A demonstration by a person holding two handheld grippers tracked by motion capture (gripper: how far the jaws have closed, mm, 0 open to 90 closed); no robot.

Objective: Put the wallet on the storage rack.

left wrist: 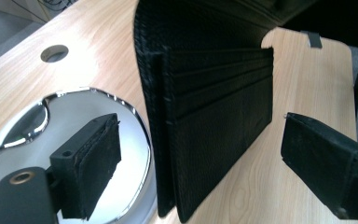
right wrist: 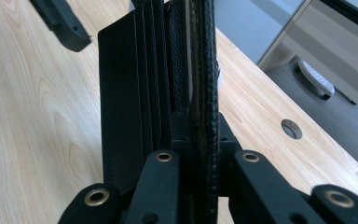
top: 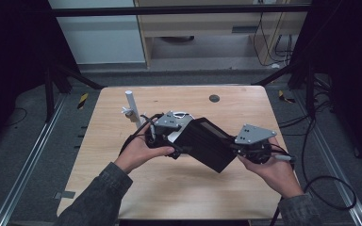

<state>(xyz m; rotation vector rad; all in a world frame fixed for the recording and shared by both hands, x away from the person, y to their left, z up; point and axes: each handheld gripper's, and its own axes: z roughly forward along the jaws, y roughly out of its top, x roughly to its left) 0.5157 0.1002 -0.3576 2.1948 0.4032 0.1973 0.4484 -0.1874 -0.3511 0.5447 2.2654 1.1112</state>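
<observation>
**Wooden table, black wallet held open between two grippers**

Pale wooden table (top: 179, 188) fills the scene. Above it hangs a black wallet (top: 207, 143) (card slots showing) — right gripper (right wrist: 204, 140) pinches one flap, left gripper (left wrist: 200, 154) spread wide around the other, beside a shiny plate (left wrist: 74, 116).

Your sleeves are dark grey, coarse-woven, ending at the wrists. Your left gripper (top: 181, 141) carries a grey three-cornered plate at 12 o'clock of your hand, dotted with small screws; your right gripper (top: 233, 147) wears a matching one. Black cable loops off toward 4 o'clock. The jaws are matte black with brass-ringed pivot holes.
</observation>
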